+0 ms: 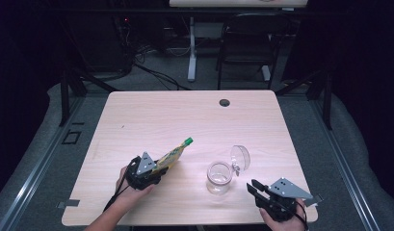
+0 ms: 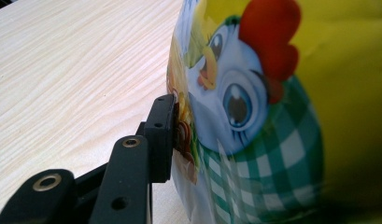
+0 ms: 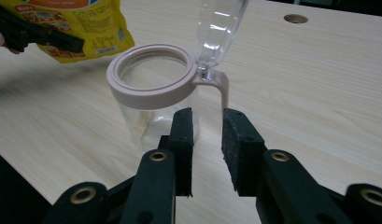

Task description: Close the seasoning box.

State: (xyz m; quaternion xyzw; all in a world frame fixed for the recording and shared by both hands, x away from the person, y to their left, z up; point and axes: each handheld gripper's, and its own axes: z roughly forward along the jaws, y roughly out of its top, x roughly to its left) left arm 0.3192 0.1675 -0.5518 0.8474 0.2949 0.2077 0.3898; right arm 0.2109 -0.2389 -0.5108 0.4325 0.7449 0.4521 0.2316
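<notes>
A yellow spouted pouch (image 1: pixel 173 154) with a green cap slants up and to the right over the table, and my left gripper (image 1: pixel 158 169) is shut on its lower end. In the left gripper view one pad (image 2: pixel 164 133) presses the pouch's cartoon chicken print (image 2: pixel 244 102); the other jaw is hidden behind it. A clear glass jar (image 1: pixel 219 177) with a pink rim (image 3: pixel 151 91) stands open, its clear hinged lid (image 3: pixel 221 28) tipped up behind it. My right gripper (image 3: pixel 207 123) is open just short of the jar, at the near right (image 1: pixel 254 186), with nothing between the pads.
The light wooden table (image 1: pixel 151 115) has a cable hole (image 1: pixel 225 102) near its far edge. A black chair (image 1: pixel 247 43) and a white desk leg (image 1: pixel 191 53) stand beyond it. The right gripper sits close to the table's front right corner.
</notes>
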